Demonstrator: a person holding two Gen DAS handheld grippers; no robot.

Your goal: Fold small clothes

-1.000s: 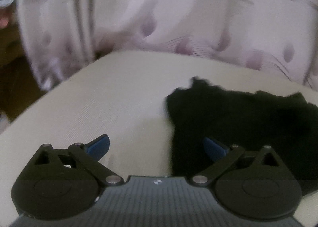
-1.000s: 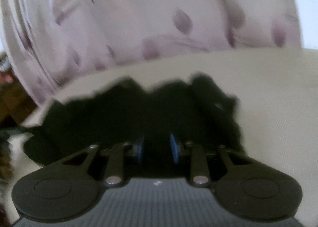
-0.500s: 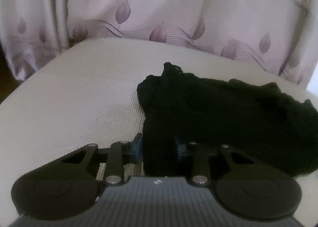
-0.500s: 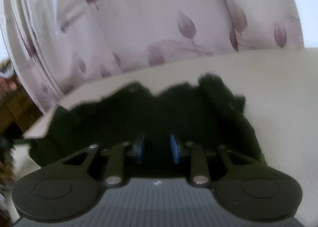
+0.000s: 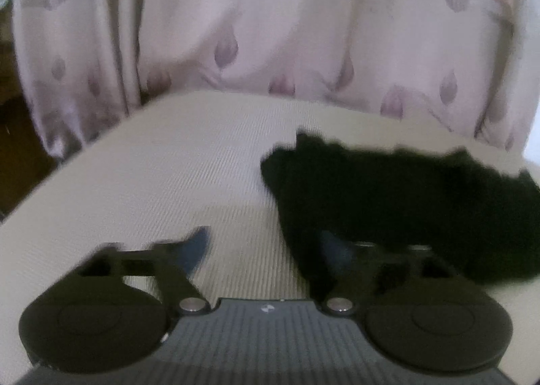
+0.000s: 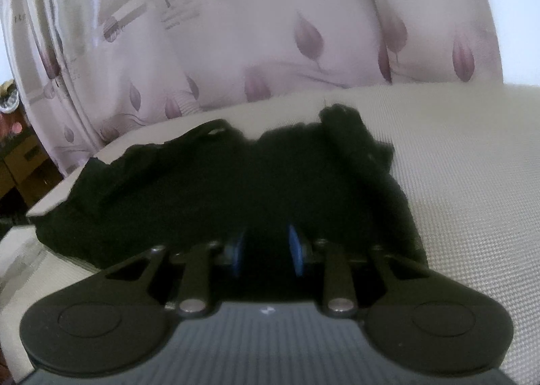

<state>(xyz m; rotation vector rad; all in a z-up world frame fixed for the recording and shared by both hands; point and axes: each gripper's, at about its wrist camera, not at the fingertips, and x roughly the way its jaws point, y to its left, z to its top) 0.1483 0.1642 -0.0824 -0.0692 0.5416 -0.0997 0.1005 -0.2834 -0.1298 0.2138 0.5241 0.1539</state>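
A small black garment (image 5: 405,196) lies crumpled on a cream woven surface (image 5: 168,165). In the left wrist view its left edge reaches in beside the right finger of my left gripper (image 5: 266,246). That gripper's jaws are opening and stand wide, and the pads press on nothing; the left fingertip (image 5: 199,246) hovers over bare surface. In the right wrist view the black garment (image 6: 270,175) fills the middle. My right gripper (image 6: 266,250) sits at the garment's near edge, its blue pads close together with dark cloth bunched between them.
A pale curtain with purple leaf prints (image 5: 270,30) hangs right behind the surface's far edge. The cream surface (image 6: 472,182) stretches bare to the right of the garment. Dark furniture (image 6: 17,162) stands beyond its left edge.
Half a second ago the left jaws were narrowed around the garment's left edge; now they have spread wide and drawn back slightly. The right gripper keeps its narrow grip.
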